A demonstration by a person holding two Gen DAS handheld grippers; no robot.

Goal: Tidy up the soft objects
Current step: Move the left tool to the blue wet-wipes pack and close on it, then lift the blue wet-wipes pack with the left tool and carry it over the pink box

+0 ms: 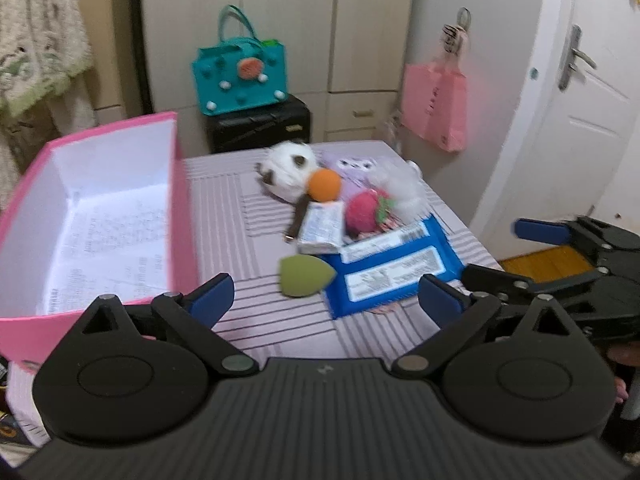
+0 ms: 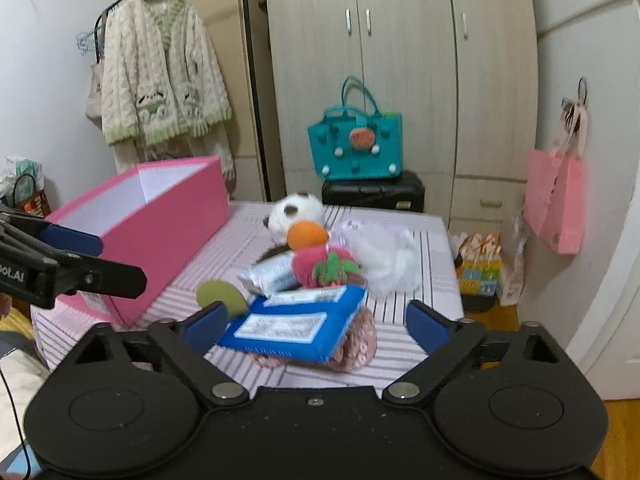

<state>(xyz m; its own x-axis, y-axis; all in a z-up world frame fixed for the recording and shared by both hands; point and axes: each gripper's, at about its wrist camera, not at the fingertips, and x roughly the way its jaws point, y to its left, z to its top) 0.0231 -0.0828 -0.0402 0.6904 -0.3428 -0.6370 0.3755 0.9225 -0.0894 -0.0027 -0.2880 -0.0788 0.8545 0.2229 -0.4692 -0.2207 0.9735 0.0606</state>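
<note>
A heap of soft things lies on the striped table (image 1: 256,280): a white plush (image 1: 290,168) (image 2: 296,210), an orange ball (image 1: 325,186) (image 2: 306,234), a strawberry plush (image 1: 366,210) (image 2: 320,266), a white fluffy piece (image 2: 384,256), a green teardrop sponge (image 1: 304,276) (image 2: 218,296), a small tissue pack (image 1: 322,228) and a blue wipes pack (image 1: 384,272) (image 2: 296,320). The pink box (image 1: 176,184) (image 2: 172,240) stands open at the left. My left gripper (image 1: 326,300) is open in front of the sponge. My right gripper (image 2: 316,326) is open before the blue pack, pads apart from it.
A teal bag (image 2: 356,148) sits on a black case (image 2: 372,192) behind the table. A pink bag (image 2: 556,200) hangs at the right, a cardigan (image 2: 160,72) at the left. Small gift bags (image 2: 480,268) stand on the floor by the table's right edge.
</note>
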